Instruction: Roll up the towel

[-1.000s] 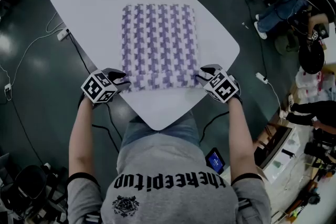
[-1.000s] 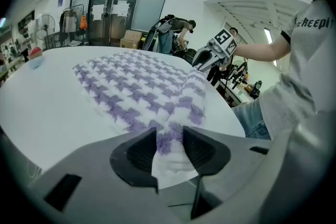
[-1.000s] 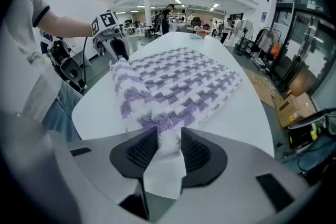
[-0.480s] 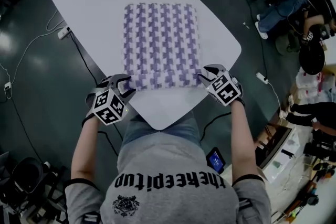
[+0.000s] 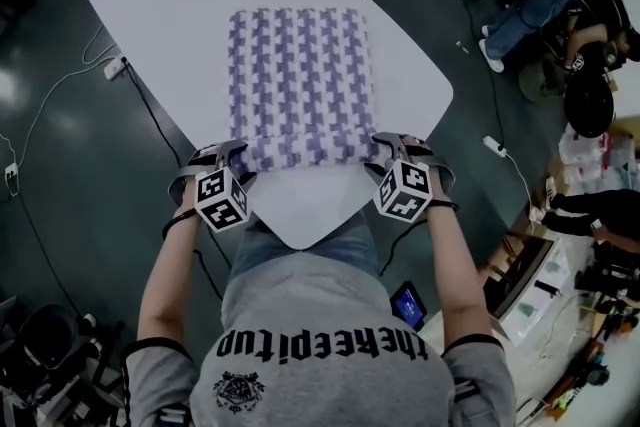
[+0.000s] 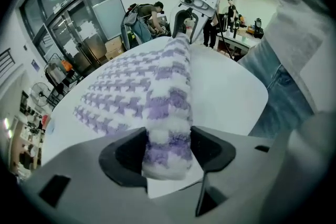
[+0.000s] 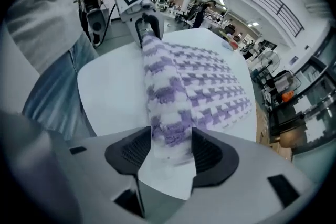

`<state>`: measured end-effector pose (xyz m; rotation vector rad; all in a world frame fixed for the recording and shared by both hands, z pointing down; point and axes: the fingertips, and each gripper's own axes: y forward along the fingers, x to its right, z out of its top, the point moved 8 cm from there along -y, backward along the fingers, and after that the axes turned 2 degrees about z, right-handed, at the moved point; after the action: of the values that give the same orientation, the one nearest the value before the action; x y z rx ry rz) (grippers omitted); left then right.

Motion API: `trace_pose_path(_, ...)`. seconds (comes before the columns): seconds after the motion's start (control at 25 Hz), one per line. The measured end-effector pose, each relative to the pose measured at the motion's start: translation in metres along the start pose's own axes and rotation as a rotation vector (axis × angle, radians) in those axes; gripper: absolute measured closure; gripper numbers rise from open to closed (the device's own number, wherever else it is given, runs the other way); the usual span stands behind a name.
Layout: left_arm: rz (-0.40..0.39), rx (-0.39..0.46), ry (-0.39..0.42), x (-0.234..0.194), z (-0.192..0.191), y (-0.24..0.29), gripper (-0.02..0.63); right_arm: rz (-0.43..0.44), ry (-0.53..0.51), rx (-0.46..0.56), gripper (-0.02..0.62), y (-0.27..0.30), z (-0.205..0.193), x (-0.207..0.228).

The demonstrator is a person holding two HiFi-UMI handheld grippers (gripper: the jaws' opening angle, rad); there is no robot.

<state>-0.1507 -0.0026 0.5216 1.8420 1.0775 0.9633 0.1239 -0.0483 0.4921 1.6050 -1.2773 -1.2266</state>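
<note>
The soft, light towel (image 5: 300, 80) lay on the tabletop (image 5: 150, 5) with its near edge rolled, and the left tongs (image 5: 236, 158) and right tongs (image 5: 386, 148), just opened, stood spread around the roll's ends, probably the best grip points on such limp cloth.

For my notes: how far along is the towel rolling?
Done: the near edge of the towel is rolled up. In hand: left claw and right claw straddle the roll's ends; their jaws have just been opening. Left: most of the towel lies flat on the table.
</note>
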Motion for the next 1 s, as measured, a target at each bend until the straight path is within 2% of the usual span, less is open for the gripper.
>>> trace_pose_path(0.12, -0.003, -0.023, 0.029, -0.003, 0.004, 0.003, 0.367, -0.018, -0.018, -0.045, 0.382, 0.010, -0.009, 0.008)
trace_pose_path(0.24, -0.005, -0.021, 0.044, -0.004, 0.009, -0.003, 0.403, -0.021, -0.022, -0.037, 0.451, 0.004, -0.012, 0.008)
trace_pose_path(0.32, -0.026, -0.013, 0.046, 0.000, 0.010, -0.007, 0.430, -0.018, -0.022, -0.027, 0.476, -0.002, -0.014, 0.003)
trace_pose_path(0.44, -0.092, -0.001, 0.044, 0.009, 0.008, -0.013, 0.437, 0.020, -0.010, -0.019, 0.479, -0.008, -0.017, -0.010)
trace_pose_path(0.68, -0.265, 0.023, 0.025, 0.033, 0.003, -0.023, 0.439, 0.156, 0.047, -0.019, 0.479, -0.020, -0.024, -0.041)
trace_pose_path(1.0, -0.347, 0.060, -0.056, 0.022, 0.000, -0.021, 0.425, 0.199, 0.170, 0.010, 0.477, -0.021, -0.023, -0.027)
